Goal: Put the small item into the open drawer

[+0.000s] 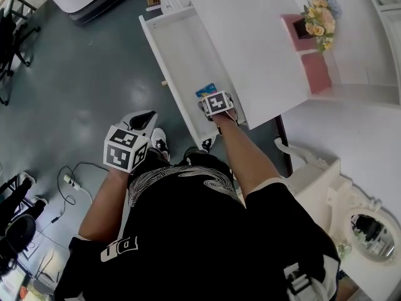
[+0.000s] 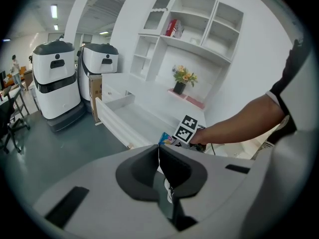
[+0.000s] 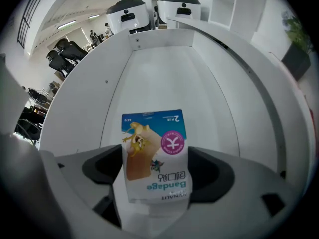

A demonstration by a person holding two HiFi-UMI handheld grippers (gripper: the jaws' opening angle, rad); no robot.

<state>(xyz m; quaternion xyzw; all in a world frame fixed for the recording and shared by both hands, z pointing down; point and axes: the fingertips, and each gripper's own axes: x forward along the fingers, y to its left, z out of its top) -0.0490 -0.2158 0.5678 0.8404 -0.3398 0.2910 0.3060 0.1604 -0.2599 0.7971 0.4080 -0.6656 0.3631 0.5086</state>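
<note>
L gripper (image 2: 158, 152), grey w/ black pads, hangs over the dark grey floor (image 1: 81, 86), left of the drawer; jaws pressed together, nothing btwn them. The white open drawer (image 1: 182, 49) juts from the white cabinet (image 1: 250, 36). The small blue-and-white bandage packet (image 3: 154, 143) is inside the drawer's near end, clamped btwn R gripper (image 3: 157, 177) jaws; prob. not touching the bottom, hard to judge. Far right: yellow-and-peach flower bouquet (image 1: 318, 19).

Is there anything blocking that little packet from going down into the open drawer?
Nothing visible does. The right tongs hold the bandage packet right over the open drawer, whose floor ahead looks bare.
</note>
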